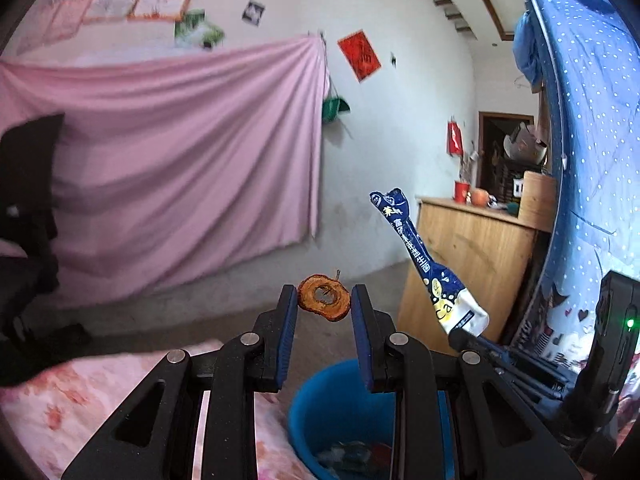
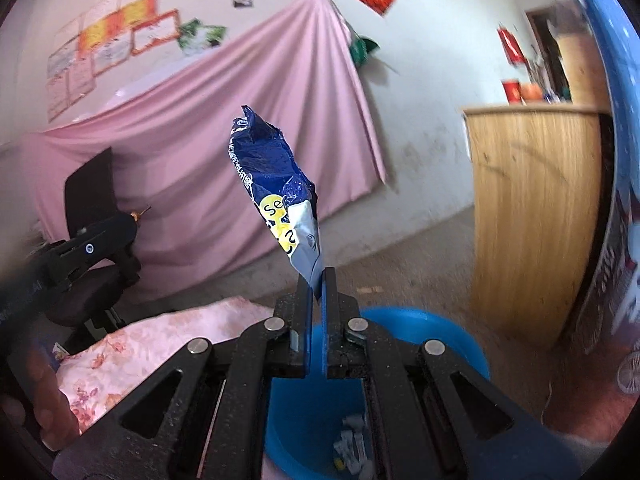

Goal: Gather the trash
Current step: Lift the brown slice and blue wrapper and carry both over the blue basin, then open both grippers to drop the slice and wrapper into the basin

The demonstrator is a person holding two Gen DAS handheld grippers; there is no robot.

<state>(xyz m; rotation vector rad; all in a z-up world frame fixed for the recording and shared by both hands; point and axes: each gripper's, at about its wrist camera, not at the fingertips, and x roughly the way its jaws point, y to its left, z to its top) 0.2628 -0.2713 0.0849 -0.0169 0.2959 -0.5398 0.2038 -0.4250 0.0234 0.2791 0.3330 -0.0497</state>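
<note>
The left hand-held gripper [image 1: 324,304] grips an apple core [image 1: 325,297]; the right hand-held gripper [image 2: 318,286] pinches a wrapper [image 2: 276,184], with a blue bucket [image 2: 424,328] below both.

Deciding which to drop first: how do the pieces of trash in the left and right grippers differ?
The apple slice is a small brown dried ring held between the left gripper fingertips. The snack wrapper is a long, crumpled blue and white foil bag, pinched at its bottom end by the right gripper and sticking upward. Both are held above the blue bucket.
</note>
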